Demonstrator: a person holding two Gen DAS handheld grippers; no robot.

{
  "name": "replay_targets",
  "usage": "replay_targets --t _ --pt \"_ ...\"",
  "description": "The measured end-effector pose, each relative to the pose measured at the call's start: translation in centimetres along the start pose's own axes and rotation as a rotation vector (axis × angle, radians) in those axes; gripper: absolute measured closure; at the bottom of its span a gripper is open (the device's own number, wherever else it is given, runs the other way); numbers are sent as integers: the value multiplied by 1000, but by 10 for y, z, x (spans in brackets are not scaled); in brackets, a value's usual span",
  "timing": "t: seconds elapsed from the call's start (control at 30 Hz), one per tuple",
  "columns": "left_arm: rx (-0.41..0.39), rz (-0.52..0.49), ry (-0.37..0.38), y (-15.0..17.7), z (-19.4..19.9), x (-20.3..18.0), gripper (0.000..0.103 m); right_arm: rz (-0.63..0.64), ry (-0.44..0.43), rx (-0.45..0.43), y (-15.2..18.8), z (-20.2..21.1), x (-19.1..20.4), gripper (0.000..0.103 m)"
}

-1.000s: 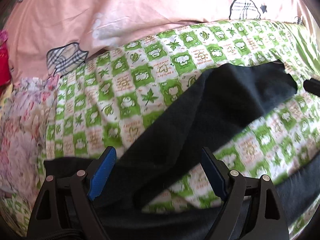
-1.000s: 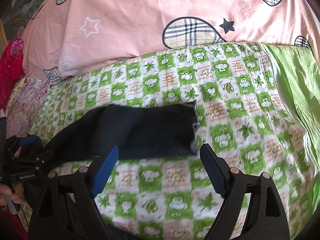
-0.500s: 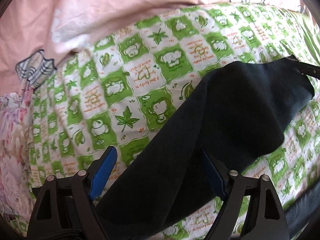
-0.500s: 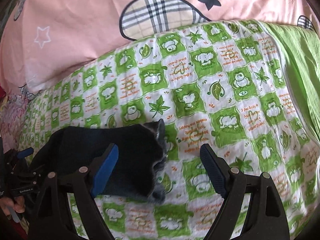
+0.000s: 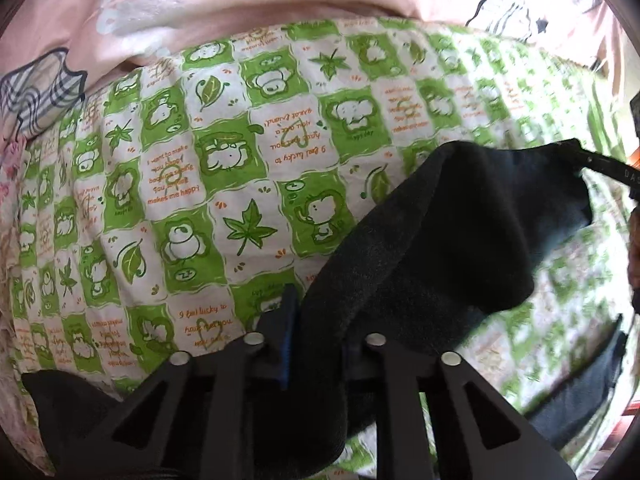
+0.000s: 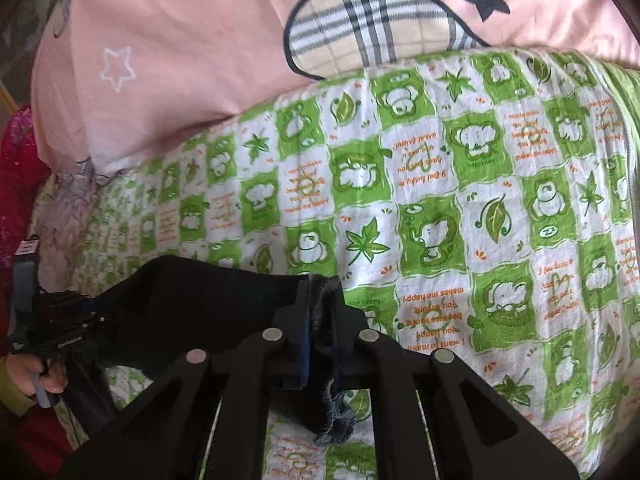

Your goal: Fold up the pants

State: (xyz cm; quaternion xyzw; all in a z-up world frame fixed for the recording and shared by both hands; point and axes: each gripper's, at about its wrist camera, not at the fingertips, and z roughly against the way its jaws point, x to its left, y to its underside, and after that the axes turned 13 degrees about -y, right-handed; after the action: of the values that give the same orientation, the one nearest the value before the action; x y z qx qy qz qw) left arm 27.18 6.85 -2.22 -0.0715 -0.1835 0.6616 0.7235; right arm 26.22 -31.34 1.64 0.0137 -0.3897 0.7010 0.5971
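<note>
The dark pants [image 5: 448, 240] lie on a green-and-white patterned bed sheet [image 5: 200, 184]. My left gripper [image 5: 316, 332] is shut on the pants' near edge, and the cloth runs up and right to the right gripper's tip at the view's right edge. In the right wrist view my right gripper [image 6: 320, 320] is shut on the pants' other end [image 6: 208, 304], with frayed hem hanging below the fingers. The left gripper [image 6: 64, 328] shows at far left, gripping the same cloth.
A pink quilt [image 6: 200, 40] with plaid patches lies along the far side of the sheet. A plain green strip [image 6: 628, 92] borders the sheet on the right. Floral and red fabric [image 6: 16, 168] lies at the left. Another dark part of the pants [image 5: 580, 392] lies lower right.
Both grippers were open a second ago and moved in over the pants. Now both have shut on the cloth, one at each end.
</note>
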Motion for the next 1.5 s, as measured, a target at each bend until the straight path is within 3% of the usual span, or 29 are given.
replay_targets --t 0.3,0.53,0.9,1.13,1.3,1.4,1.47,1.5 --pt "-62 -54 130 40 61 7 93 83 -123 -37 27 74 16 95" --pt "-81 -95 192 104 102 -14 94 158 -121 51 76 111 24 95" --pt "-102 -196 251 161 121 -31 94 248 -30 197 158 151 43 95" --pt "-100 -281 245 185 114 -42 94 266 38 290 200 147 47 96" --pt "-54 -305 235 200 97 -48 92 245 81 333 217 136 41 96" --pt "-40 -302 216 206 96 -51 87 194 79 336 222 135 39 90" --pt "-23 -276 215 210 100 -47 78 162 83 337 222 138 40 75" --pt "-22 -258 223 212 103 -44 77 141 86 333 222 142 41 58"
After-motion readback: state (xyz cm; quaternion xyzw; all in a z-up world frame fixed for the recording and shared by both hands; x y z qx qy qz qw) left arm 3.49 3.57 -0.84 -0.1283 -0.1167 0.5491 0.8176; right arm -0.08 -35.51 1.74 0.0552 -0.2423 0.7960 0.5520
